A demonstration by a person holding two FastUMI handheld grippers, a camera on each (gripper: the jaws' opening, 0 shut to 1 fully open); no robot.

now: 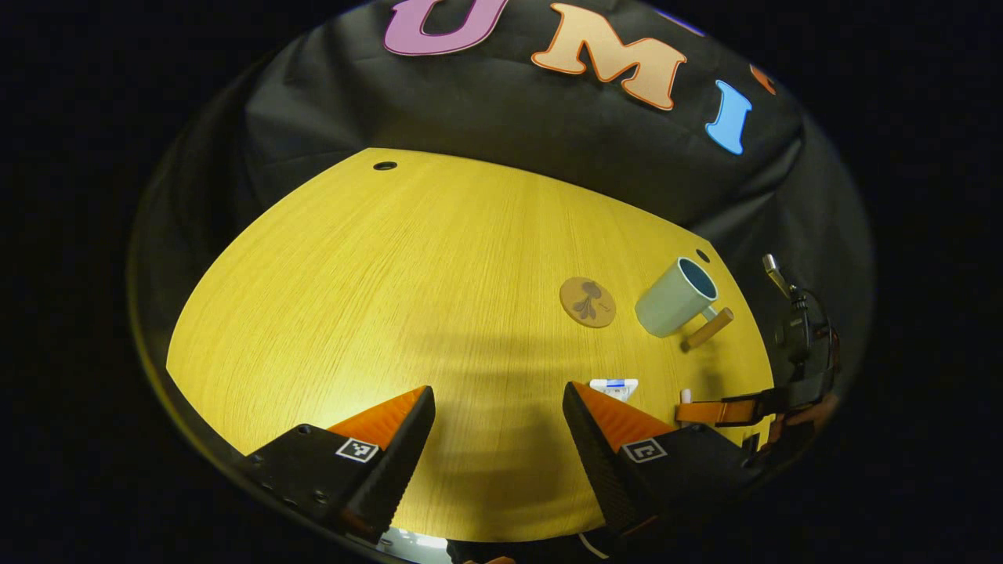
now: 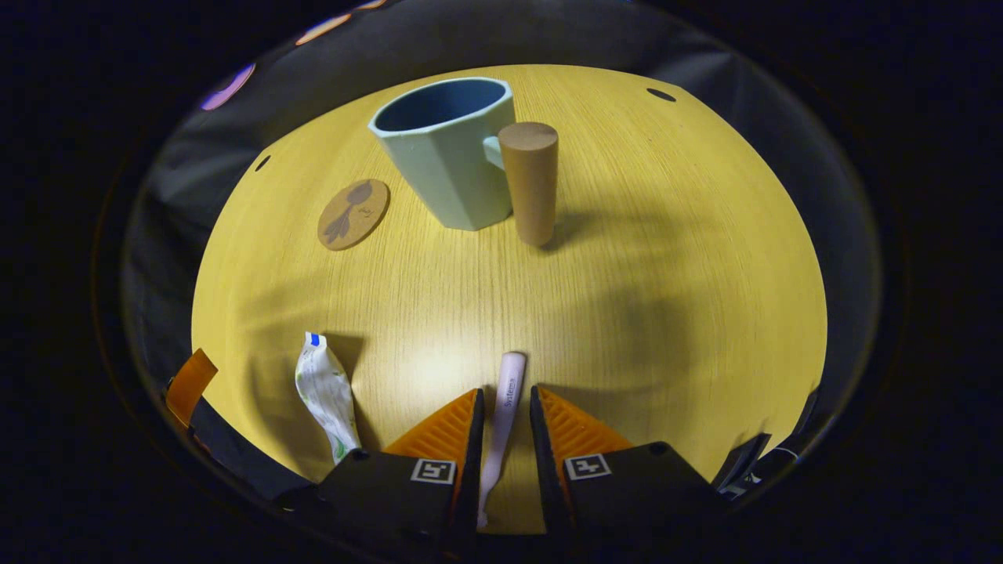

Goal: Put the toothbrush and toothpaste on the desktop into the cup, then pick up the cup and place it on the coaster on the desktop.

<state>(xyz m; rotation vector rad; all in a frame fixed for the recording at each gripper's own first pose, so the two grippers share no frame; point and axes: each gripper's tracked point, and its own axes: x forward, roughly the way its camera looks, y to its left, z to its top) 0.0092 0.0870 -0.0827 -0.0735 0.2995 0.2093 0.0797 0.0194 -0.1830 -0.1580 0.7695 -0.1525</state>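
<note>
A pale green cup [image 2: 447, 157] with a wooden peg handle [image 2: 531, 184] stands upright at the far side of the yellow desktop [image 2: 666, 258]. A round brown coaster [image 2: 353, 213] lies just left of it. The pale pink toothbrush [image 2: 508, 392] lies along the gap of my right gripper [image 2: 505, 392], whose fingers are shut on its handle low over the desktop. The white toothpaste tube [image 2: 325, 392] lies to its left. My left gripper [image 1: 497, 392] hangs open over bare wood, with the toothpaste [image 1: 613, 386], coaster [image 1: 588, 301] and cup [image 1: 675, 298] ahead to its right.
The right gripper [image 1: 752, 407] and the hand holding it show at the right edge of the left gripper view. Part of the left gripper [image 2: 188, 384] shows at the lower left of the right gripper view. Small cable holes [image 2: 660, 94] sit near the desktop's far corners.
</note>
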